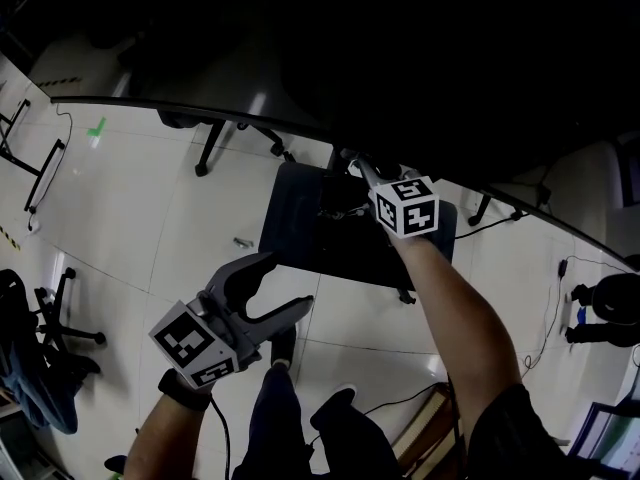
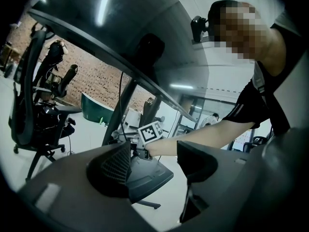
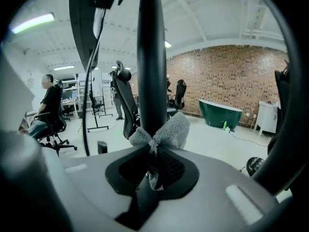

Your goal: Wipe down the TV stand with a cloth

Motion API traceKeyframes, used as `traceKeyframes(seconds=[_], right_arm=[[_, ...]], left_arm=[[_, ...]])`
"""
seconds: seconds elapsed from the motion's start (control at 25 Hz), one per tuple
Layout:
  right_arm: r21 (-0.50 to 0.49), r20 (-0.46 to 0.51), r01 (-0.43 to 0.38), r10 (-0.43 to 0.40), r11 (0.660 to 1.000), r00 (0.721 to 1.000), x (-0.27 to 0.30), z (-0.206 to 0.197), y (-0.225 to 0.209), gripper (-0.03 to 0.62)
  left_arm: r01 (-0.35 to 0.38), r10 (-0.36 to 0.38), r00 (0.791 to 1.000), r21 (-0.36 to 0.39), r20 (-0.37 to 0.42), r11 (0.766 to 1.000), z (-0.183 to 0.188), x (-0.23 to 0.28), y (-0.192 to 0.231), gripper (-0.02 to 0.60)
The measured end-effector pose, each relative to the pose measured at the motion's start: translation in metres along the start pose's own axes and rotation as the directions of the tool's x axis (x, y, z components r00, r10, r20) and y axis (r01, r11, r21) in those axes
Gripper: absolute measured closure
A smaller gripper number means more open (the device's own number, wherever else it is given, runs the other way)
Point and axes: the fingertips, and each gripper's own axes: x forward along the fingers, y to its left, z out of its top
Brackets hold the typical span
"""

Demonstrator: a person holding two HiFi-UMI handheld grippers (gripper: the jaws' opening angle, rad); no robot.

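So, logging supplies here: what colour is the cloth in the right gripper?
Light grey; the cloth shows best in the right gripper view, pinched between the jaws.

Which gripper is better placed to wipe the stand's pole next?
Right. The right gripper has its jaws shut on the cloth, which sits right at the pole. The left gripper is open and empty, and is farther from the pole.

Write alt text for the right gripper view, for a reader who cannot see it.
The right claw is shut on a grey cloth, held up at a dark upright pole. Behind are a pale floor, office chairs, a brick wall and, at the left, a seated person.
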Motion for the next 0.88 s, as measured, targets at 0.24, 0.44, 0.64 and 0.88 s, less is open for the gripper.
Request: traceKeyframes(seconds=[0.24, 0.44, 0.64, 0.88], right_arm=[[-0.012, 0.114, 0.041, -0.040, 0.999, 0.993, -0.090, 0.034, -0.013, 0.553], [0.029, 0.148, 0.124, -0.126, 0.992, 0.981, -0.150, 0.043, -0.047, 0.553], [0.053, 0.160, 0.208, -0.214, 0.977, 0.964, -0.192, 0.048, -0.084, 0.553], [0.115, 0.186, 0.263, -0.281, 0.958, 0.941, -0.198, 0.067, -0.121, 0.553]], left_arm=[[0.022, -0.022, 1.000, 0.008, 0.016, 1.000, 0.005, 0.009, -0.019, 0.256], [0.051, -0.051, 0.998, 0.013, 0.028, 0.999, 0.012, 0.021, -0.041, 0.256], [0.096, -0.097, 0.995, 0.022, 0.021, 0.995, 0.014, 0.037, -0.064, 0.256], [0.110, -0.111, 0.994, 0.030, 0.018, 0.993, 0.017, 0.047, -0.067, 0.256]])
